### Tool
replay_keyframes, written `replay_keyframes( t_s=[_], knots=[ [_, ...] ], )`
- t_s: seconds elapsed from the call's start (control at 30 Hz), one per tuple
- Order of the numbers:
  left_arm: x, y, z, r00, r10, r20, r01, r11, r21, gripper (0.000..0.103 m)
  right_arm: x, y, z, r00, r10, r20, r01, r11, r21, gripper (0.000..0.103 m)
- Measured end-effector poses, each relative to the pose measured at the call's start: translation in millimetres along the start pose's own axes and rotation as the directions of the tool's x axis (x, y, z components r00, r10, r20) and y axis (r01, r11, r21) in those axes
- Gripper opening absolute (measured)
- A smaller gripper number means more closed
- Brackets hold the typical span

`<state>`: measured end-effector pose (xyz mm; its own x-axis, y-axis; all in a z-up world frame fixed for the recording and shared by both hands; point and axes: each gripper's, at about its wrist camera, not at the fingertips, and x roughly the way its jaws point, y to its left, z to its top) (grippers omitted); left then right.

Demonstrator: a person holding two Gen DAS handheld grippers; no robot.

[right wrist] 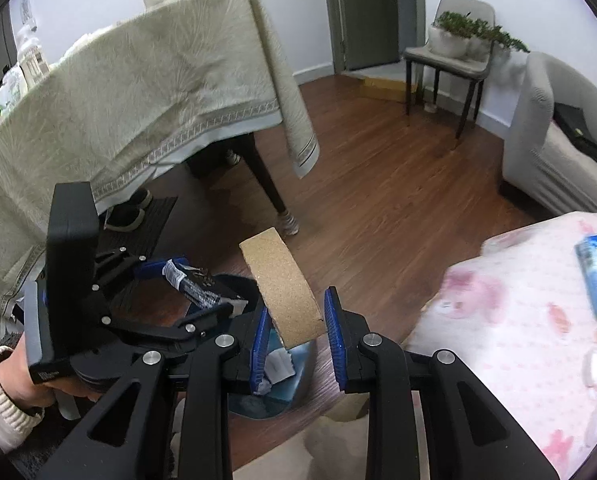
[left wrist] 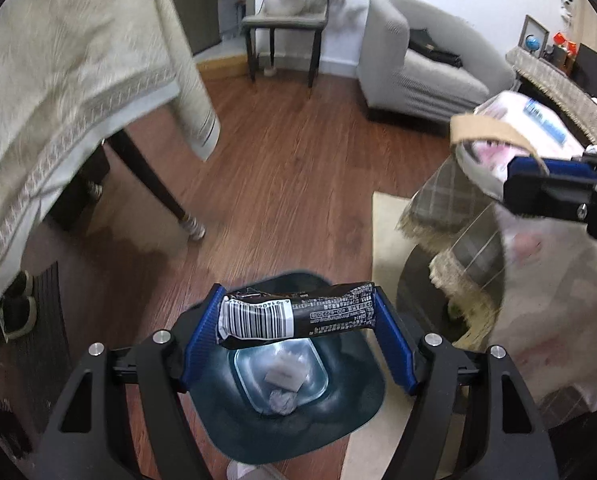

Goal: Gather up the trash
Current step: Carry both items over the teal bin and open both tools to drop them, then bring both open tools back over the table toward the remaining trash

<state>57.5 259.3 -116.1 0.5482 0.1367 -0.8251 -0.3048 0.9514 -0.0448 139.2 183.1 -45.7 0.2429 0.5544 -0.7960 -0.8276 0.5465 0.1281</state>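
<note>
With scraps already lying in the bin (left wrist: 298, 384), the left gripper (left wrist: 298, 312) clamps a wrapper (left wrist: 294, 314) right above it and the right gripper (right wrist: 296, 320) pinches a cardboard ring (right wrist: 282, 284) just beside, so both remain to be dropped.

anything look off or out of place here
Nothing spilled or damaged. Both grippers carry trash above the dark bin: the left gripper clamps a black snack wrapper by its ends, the right gripper pinches a flattened cardboard tube. Crumpled paper already lies inside.
</note>
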Motion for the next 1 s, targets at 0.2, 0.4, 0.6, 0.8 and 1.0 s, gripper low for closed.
replay_keyframes(
  t_s=[0.2,0.4,0.6,0.8,1.0],
  knots=[
    [20.6,24.4,-18.0,0.996,-0.004,-0.085,0.0,0.999,-0.046,0.074,37.1,17.9,0.1,0.997,0.011,-0.074,-0.012,1.0,-0.012,0.027],
    [33.6,43.6,-31.8,0.99,0.001,-0.143,-0.012,0.997,-0.076,0.078,65.9,32.0,-2.9,0.991,0.017,-0.132,-0.022,0.999,-0.032,0.027],
    [34.5,58.3,-37.7,0.987,0.001,-0.161,-0.016,0.995,-0.094,0.086,95.2,39.7,-8.6,0.981,0.018,-0.196,-0.025,0.999,-0.033,0.027],
    [25.5,73.7,-38.4,0.99,-0.002,-0.142,-0.015,0.993,-0.118,0.087,126.0,48.0,-14.2,0.966,0.01,-0.257,-0.02,0.999,-0.035,0.027],
    [8.0,85.2,-34.9,0.995,-0.016,-0.095,0.002,0.989,-0.15,0.087,152.8,53.9,-24.7,0.946,-0.001,-0.324,-0.011,0.999,-0.037,0.027]
  ],
)
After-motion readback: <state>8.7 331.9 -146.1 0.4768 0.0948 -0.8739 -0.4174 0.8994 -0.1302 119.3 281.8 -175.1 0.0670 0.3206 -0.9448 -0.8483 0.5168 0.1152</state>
